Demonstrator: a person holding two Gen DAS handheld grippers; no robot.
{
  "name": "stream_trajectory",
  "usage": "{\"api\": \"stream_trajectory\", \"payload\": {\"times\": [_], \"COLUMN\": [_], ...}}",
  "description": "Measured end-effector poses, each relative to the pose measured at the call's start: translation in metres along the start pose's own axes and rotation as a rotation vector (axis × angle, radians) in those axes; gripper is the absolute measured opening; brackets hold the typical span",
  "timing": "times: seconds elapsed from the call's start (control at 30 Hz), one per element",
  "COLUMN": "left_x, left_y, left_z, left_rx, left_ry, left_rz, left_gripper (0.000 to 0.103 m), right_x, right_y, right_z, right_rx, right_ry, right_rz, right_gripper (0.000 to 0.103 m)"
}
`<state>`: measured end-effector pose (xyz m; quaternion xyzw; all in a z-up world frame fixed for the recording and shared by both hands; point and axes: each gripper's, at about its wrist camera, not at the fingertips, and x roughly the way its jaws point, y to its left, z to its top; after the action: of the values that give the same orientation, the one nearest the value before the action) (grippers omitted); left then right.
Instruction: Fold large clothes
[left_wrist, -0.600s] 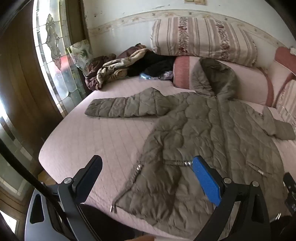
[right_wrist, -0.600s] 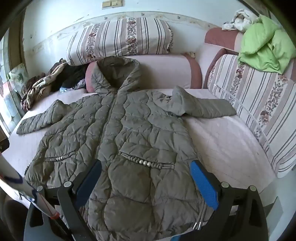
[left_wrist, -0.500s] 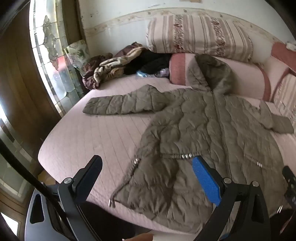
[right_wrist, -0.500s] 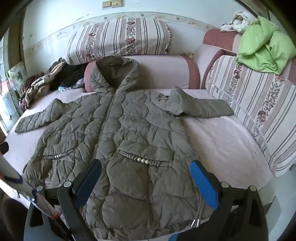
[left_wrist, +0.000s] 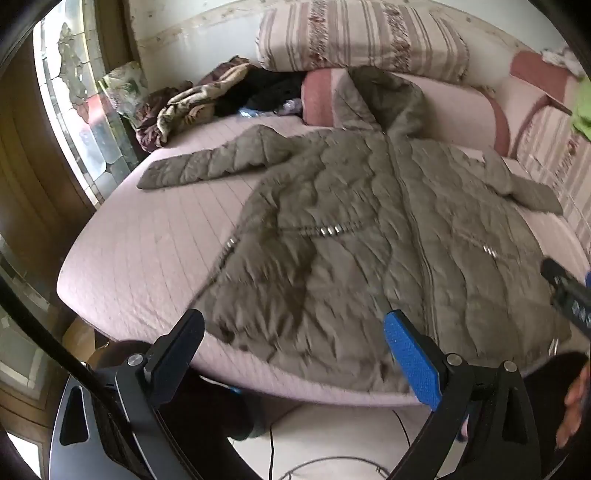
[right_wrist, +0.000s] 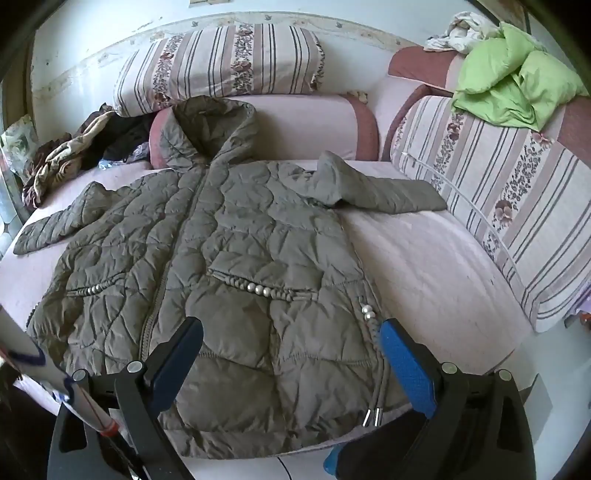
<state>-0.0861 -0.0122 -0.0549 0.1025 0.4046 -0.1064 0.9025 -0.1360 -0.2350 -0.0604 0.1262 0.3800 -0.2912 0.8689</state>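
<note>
Bare bed (right_wrist: 424, 266) right of coat (right_wrist: 236, 258); cushions (right_wrist: 498, 177) wall the far side.

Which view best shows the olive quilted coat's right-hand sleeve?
Right wrist: the olive quilted coat lies sharp, that sleeve fully visible. Left wrist shows the coat blurred, that sleeve foreshortened at the edge.

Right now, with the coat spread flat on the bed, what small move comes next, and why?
Probably lower the right gripper to the coat's near hem. Both grippers hang open and hold nothing, the left gripper too, and the coat lies unfolded with its sleeves spread.
</note>
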Motion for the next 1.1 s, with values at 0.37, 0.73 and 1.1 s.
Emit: {"api": "stream_trajectory", "payload": {"times": [0.37,0.73,1.1], "left_x": [-0.021,-0.02,-0.03], "left_y": [0.001,-0.007,-0.01], "left_z": [-0.02,-0.029,-0.027], "left_rx": [0.008,0.047,0.05], "left_ry": [0.001,0.044,0.002], "left_rz": [0.024,-0.045,-0.074], "left_gripper": [0.098,0.098,0.098], "right_x": [0.002,-0.008,-0.011], "right_y": [-0.004,-0.002,-0.004], "right_z": [-0.009,-0.015,-0.021], "right_rx": [0.005,0.016,0.01], "right_ry": [0.033,0.024,0.041], "right_rz": [-0.015,-0.014,-0.02], "right_gripper": [0.099,0.099,0.099]}}
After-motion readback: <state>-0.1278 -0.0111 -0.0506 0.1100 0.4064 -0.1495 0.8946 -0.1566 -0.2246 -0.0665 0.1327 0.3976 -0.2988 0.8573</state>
